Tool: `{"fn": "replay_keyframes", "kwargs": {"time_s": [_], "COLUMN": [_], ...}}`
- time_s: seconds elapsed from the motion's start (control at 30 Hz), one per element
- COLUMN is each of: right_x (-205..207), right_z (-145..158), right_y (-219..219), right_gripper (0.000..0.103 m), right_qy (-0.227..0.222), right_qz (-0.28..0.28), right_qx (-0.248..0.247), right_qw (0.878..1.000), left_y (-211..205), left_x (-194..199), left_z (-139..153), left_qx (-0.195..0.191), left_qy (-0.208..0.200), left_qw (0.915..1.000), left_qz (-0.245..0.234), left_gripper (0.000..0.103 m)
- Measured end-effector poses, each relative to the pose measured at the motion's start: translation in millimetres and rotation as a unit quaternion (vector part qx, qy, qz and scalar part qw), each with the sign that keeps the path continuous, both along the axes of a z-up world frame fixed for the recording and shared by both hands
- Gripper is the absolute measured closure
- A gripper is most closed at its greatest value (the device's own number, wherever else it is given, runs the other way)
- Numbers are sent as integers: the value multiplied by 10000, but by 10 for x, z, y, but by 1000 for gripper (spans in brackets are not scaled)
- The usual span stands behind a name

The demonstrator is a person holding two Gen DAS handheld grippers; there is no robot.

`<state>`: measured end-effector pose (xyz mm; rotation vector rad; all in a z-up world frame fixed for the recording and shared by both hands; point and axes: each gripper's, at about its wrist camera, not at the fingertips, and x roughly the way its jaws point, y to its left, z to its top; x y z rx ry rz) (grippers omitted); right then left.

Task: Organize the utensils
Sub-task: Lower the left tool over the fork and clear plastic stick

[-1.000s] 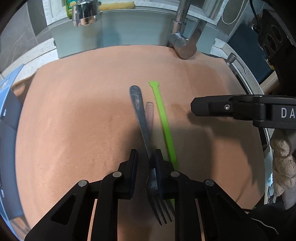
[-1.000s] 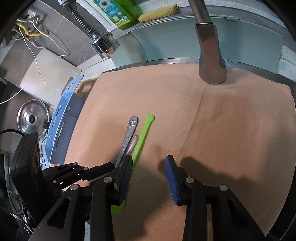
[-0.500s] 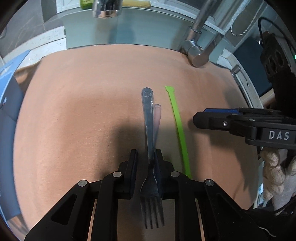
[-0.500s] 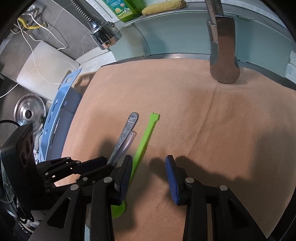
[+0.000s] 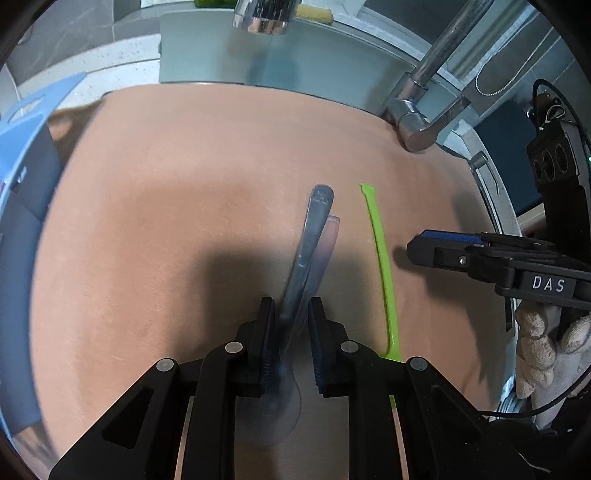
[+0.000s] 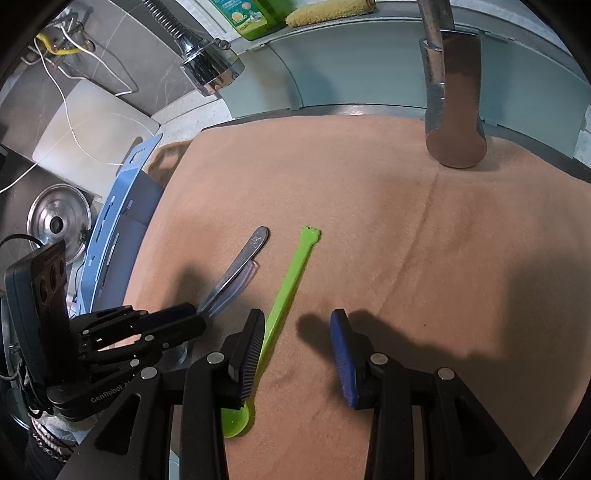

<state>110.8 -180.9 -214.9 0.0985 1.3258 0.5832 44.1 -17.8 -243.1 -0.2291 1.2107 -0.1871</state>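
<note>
A metal fork lies across a clear plastic spoon on the tan cloth. My left gripper straddles both handles with its jaws a little apart and not clamping. A green plastic spoon lies to the right of them. In the right wrist view the fork, the clear spoon and the green spoon show too. My right gripper is open over the cloth, its left finger beside the green spoon, holding nothing.
A blue organizer tray stands at the cloth's left edge, with a steel lid beyond it. A tap spout and a sprayer head hang over the far edge. A green bottle and a sponge sit behind.
My left jaws have opened off the fork, which now rests on the clear spoon. The fork swung from leaning left to leaning right. The right gripper stayed open.
</note>
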Motion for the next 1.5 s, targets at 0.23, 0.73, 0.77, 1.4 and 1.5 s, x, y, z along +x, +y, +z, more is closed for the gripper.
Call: {"fn": "replay_keyframes", "kwargs": {"time_s": [0.23, 0.73, 0.77, 1.4, 1.5], "right_x": [-69, -168, -161, -30, -35], "right_z": [103, 294, 300, 174, 167], "right_y": [102, 187, 181, -19, -8], "right_gripper": [69, 69, 69, 69, 69], "right_qy": [-419, -955, -962, -636, -597], "right_qz": [118, 177, 166, -98, -86], "right_qx": [-276, -492, -487, -426, -401], "right_qw": [9987, 9941, 9940, 9970, 9974], "left_y": [-17, -113, -117, -45, -41], "left_x": [88, 294, 309, 332, 297], "left_z": [75, -11, -12, -27, -31], "left_qx": [181, 473, 474, 517, 774], "left_qy": [-125, -36, -34, 29, -12], "left_qw": [9997, 9980, 9980, 9965, 9940], "left_qz": [-54, -407, -421, -655, -768], "left_gripper": [86, 86, 86, 86, 86]}}
